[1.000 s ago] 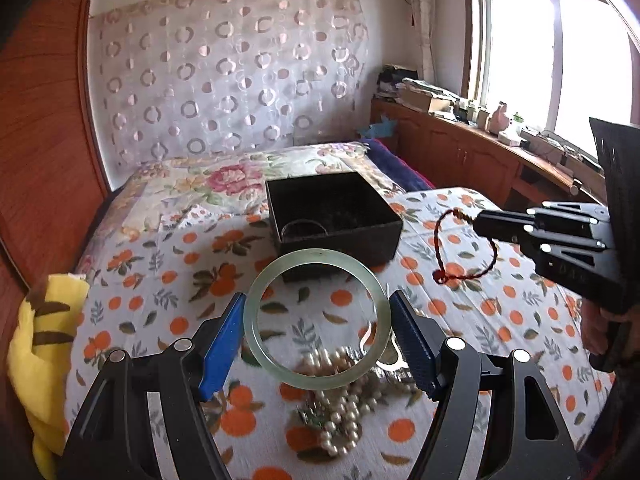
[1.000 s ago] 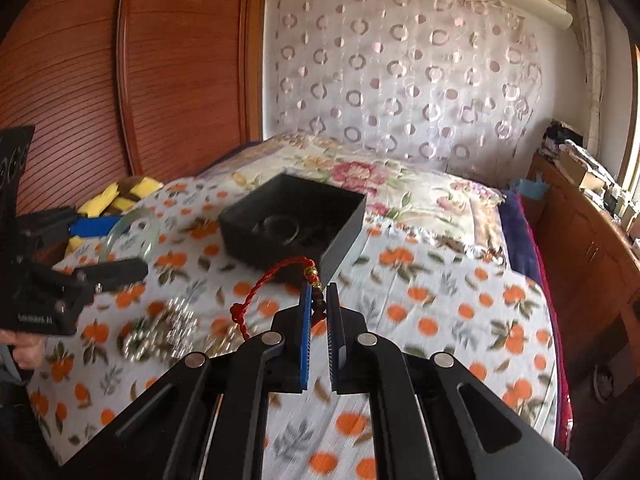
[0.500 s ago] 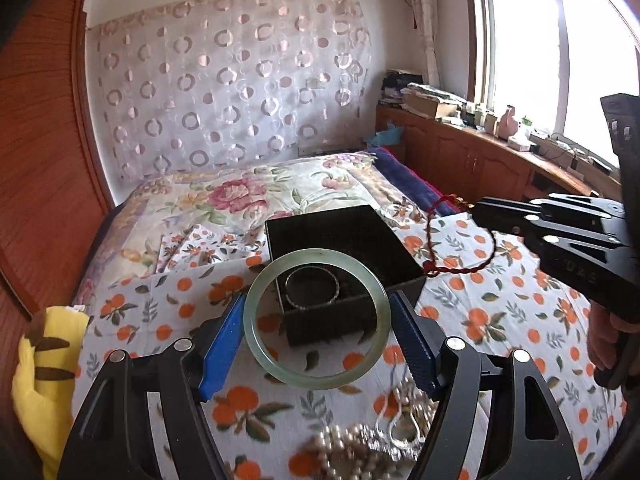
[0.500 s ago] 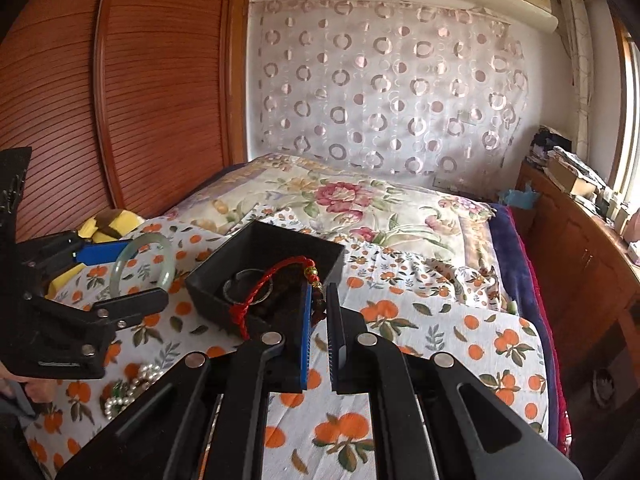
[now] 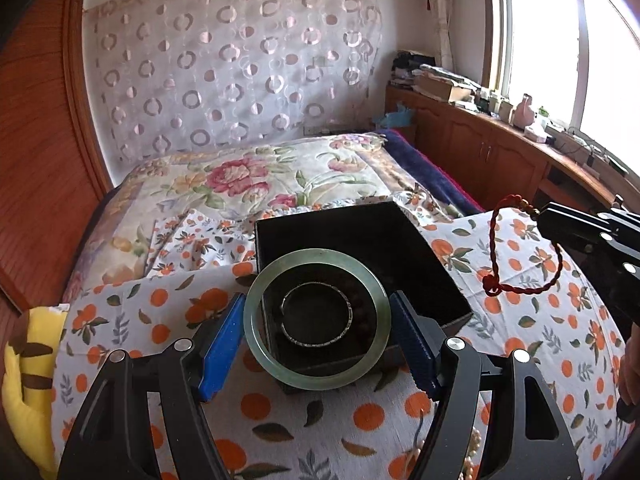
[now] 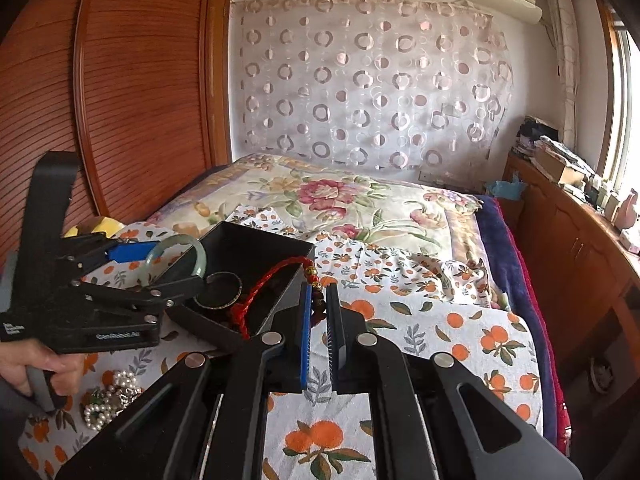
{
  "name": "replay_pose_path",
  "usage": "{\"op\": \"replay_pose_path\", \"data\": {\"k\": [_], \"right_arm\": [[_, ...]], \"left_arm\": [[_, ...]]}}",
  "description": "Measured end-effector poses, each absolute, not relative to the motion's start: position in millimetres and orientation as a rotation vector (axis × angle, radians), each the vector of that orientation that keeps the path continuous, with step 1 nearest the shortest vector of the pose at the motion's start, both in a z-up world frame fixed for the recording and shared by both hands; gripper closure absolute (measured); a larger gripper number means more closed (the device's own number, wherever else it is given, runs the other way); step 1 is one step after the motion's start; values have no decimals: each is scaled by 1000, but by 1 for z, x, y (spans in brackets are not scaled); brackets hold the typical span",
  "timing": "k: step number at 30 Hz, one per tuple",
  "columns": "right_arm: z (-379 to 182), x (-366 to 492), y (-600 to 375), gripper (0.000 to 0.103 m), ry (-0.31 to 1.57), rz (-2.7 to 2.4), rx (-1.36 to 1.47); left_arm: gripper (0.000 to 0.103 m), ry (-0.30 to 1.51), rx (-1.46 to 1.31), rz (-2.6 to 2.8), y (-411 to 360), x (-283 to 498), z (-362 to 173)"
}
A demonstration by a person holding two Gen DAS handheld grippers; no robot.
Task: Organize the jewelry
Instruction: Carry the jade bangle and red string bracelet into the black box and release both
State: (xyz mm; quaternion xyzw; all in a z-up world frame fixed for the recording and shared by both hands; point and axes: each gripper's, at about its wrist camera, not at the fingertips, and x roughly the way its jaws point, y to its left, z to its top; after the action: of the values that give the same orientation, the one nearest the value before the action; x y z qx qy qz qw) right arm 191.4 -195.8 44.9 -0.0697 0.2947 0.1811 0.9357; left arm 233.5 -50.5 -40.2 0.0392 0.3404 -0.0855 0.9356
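Observation:
A pale green jade bangle (image 5: 316, 256) is clamped flat between the blue pads of my left gripper (image 5: 316, 308). It hovers over the near edge of the open black box (image 5: 328, 210) on the bed. A silver bangle (image 5: 316, 344) and dark beads lie inside the box. My right gripper (image 6: 318, 292) is shut on the beaded end of a red cord bracelet (image 6: 264, 280), whose loop dangles over the box's (image 6: 256, 232) right corner. In the right wrist view, the left gripper (image 6: 180, 264) with the jade bangle (image 6: 176, 242) is at the box's left side.
A heap of pearl jewelry (image 6: 112, 396) lies on the orange-print bedspread near a person's hand (image 6: 24, 364). A yellow plush toy (image 5: 24, 360) sits at the bed's left edge. A wooden cabinet (image 5: 480, 152) with clutter runs along the right, under the window.
Both grippers have moved forward to the black box. The jade bangle now hangs over its near edge and the red bracelet over its corner. The pearl heap has slipped behind.

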Motion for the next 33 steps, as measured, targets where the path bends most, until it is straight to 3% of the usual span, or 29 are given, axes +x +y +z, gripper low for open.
{"op": "replay_pose_path", "data": {"k": [17, 33], "right_arm": [[37, 203, -181, 95, 624, 390, -137], [17, 225, -135, 94, 690, 451, -155]], "left_arm": [[29, 664, 44, -182, -32, 228, -24], [27, 657, 36, -157, 18, 159, -20]]}}
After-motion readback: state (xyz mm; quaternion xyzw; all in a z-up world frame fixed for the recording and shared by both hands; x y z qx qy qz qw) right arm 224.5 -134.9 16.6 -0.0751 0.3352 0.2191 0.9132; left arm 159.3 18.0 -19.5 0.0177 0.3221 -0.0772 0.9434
